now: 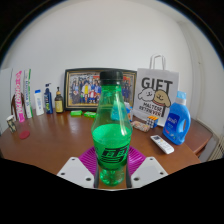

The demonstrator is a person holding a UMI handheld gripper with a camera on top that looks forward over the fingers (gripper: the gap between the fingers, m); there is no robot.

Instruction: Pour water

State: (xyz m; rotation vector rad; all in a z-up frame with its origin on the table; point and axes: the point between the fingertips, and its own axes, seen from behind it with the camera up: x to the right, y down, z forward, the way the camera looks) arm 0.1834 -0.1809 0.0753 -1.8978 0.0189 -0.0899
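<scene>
A green plastic bottle [112,125] with a black cap stands upright between my fingers, over a brown wooden table [50,148]. My gripper [112,165] has its pink pads pressed on both sides of the bottle's lower body, so it is shut on the bottle. The bottle's base is hidden low between the fingers, so I cannot tell whether it rests on the table or is lifted.
Beyond the bottle stand a framed picture [85,86], a white "GIFT" bag [157,93], a blue detergent bottle [178,118], a white remote [161,143], and several small bottles and tubes [40,100] along the wall to the left.
</scene>
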